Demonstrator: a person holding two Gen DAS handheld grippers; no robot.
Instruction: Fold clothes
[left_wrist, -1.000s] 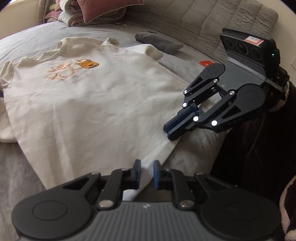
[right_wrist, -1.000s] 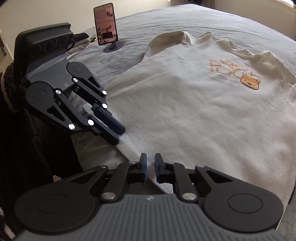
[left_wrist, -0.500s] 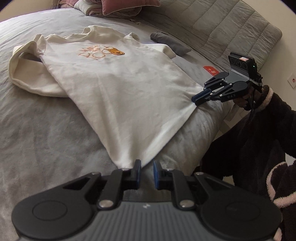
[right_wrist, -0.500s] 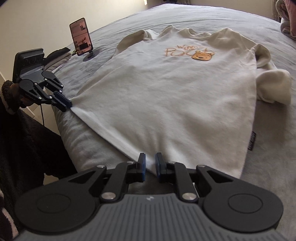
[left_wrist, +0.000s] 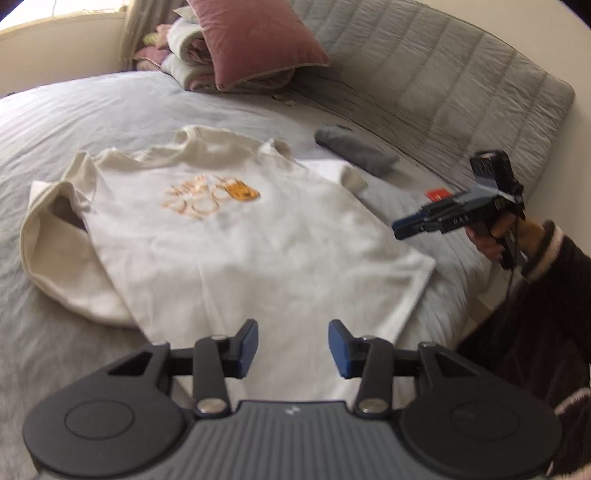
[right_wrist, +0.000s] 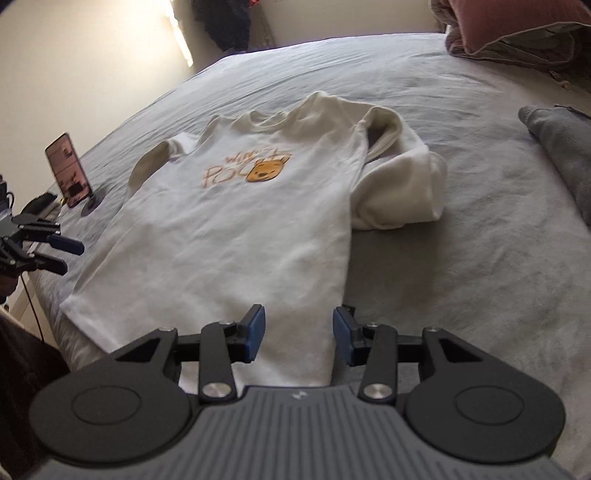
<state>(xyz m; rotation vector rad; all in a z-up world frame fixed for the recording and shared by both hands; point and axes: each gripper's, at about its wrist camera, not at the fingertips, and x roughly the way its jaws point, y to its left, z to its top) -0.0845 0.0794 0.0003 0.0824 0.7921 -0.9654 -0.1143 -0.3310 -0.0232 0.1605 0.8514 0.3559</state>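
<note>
both hem corners are lying dropped since the earlier frame; my left gripper (left_wrist: 292, 345) and right gripper (right_wrist: 298, 336) have just been opening, nothing between them. cream t-shirt (left_wrist: 236, 254) is lying flat near the bed's (left_wrist: 92, 103) foot edge. next i'm judging the bunched sleeve (right_wrist: 400, 192) needs folding in squarely.

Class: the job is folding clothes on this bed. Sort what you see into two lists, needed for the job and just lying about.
Needed: cream bear-print T-shirt; left claw; right claw.

Lying about: pink phone on stand; maroon pillow; grey rolled cloth; red card.
</note>
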